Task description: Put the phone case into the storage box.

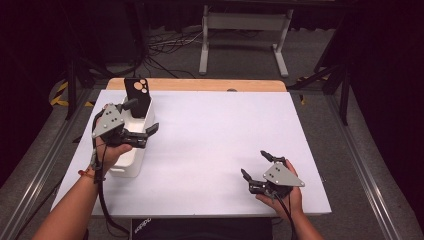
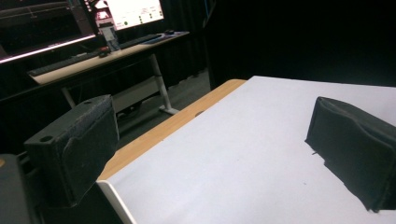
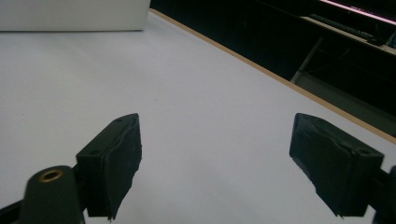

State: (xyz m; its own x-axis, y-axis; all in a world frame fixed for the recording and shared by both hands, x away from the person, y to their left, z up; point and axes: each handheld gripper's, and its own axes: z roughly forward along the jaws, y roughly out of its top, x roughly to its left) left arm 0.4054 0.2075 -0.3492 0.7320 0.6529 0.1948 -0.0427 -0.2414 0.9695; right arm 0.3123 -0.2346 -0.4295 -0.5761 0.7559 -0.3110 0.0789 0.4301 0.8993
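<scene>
Over white bin [image 1: 131, 150] rim, left tongs [image 1: 143, 119] spread, phone [image 1: 137, 96] upright inside.

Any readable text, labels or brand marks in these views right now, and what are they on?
"adidas", faint and only roughly legible: on the dark garment at the table's near edge, in the high view.
Lit monitor screen on the background desk, in the left gripper view: shows content, too small and blurred to read.
Black phone standing in the white plastic bin: no readable marking.

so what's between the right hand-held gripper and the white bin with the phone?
Nothing: in the high view, bare white tabletop runs from the right hand-held gripper to the white bin holding the phone.
</scene>
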